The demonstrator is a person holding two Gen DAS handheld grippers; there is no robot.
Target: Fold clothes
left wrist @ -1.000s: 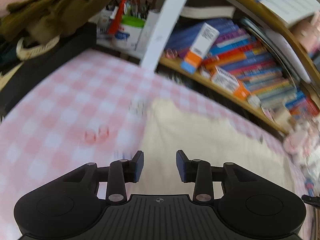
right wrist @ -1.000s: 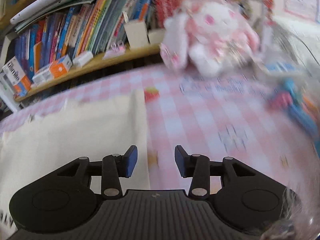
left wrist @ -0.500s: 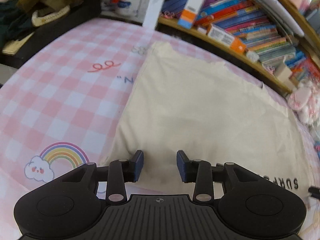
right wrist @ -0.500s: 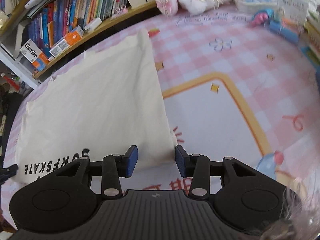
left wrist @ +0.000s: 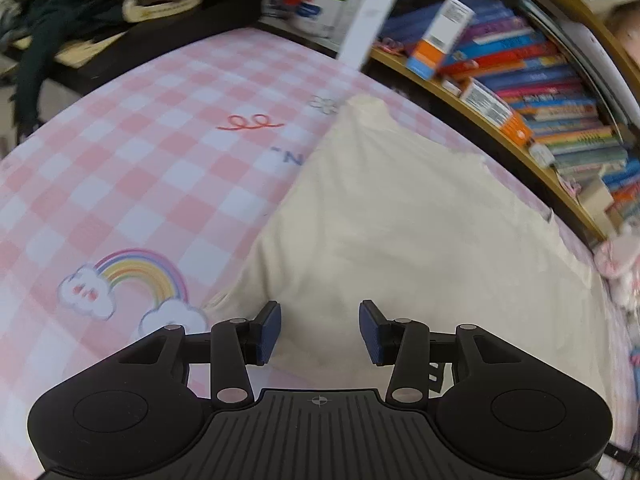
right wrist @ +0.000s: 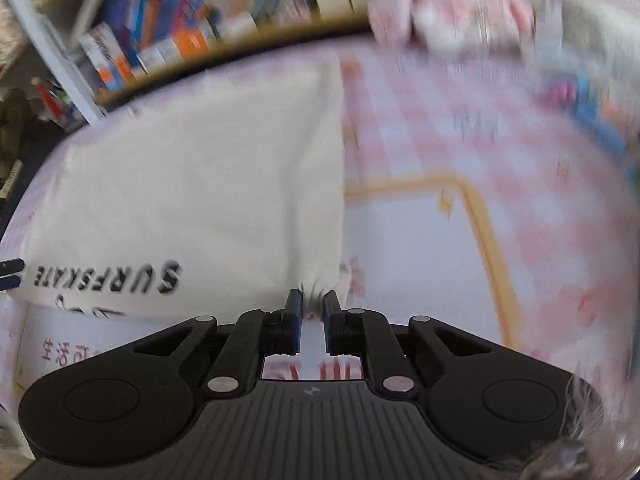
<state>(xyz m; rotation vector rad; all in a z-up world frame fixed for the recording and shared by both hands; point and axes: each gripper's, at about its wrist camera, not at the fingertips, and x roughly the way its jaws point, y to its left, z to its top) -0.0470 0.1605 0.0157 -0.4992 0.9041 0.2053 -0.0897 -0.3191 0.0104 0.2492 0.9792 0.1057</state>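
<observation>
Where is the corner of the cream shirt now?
In the right wrist view, the shirt corner sits pinched in the right claw, at bottom centre, right of the SURFSKATE print.

Right gripper [right wrist: 311,312] jaws nearly closed, pinching the near right corner of a cream garment [right wrist: 192,200] printed SURFSKATE. Garment lies flat on the left part of a pink checked cloth [right wrist: 460,240], far edge near a bookshelf [right wrist: 192,28]. Blurry pink plush toy [right wrist: 452,4] at far edge.
</observation>
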